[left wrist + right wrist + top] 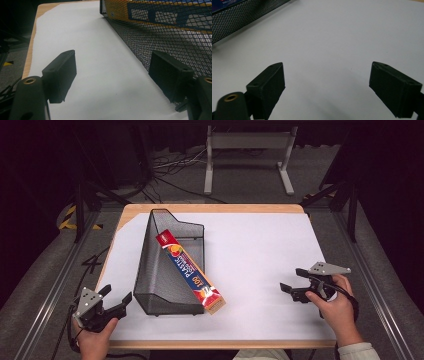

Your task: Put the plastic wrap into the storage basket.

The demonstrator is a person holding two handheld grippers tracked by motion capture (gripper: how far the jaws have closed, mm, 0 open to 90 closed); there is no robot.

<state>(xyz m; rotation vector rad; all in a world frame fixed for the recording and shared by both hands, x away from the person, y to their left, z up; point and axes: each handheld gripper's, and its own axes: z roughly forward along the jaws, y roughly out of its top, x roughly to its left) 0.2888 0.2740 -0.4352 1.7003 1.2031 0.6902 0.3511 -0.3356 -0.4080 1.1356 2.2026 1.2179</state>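
While the plastic-wrap box (190, 272) leans in the mesh basket (165, 270) left of centre, near end jutting out | your left gripper (116, 300) gapes just beside the basket | your right gripper (291, 281) gapes, empty, well apart on the white sheet (260, 250).

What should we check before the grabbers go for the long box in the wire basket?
1. Left gripper open: ok, jaws wide apart with nothing between them.
2. Right gripper open: ok, nothing between its jaws.
3. Long box reachable: ok, it leans on the basket's right wall, near end poking out past the front corner.
4. Wire basket upright on the white sheet: ok.
5. Left gripper free of the basket: cannot tell, one jaw sits very close to the mesh.
6. Box sealed: cannot tell.
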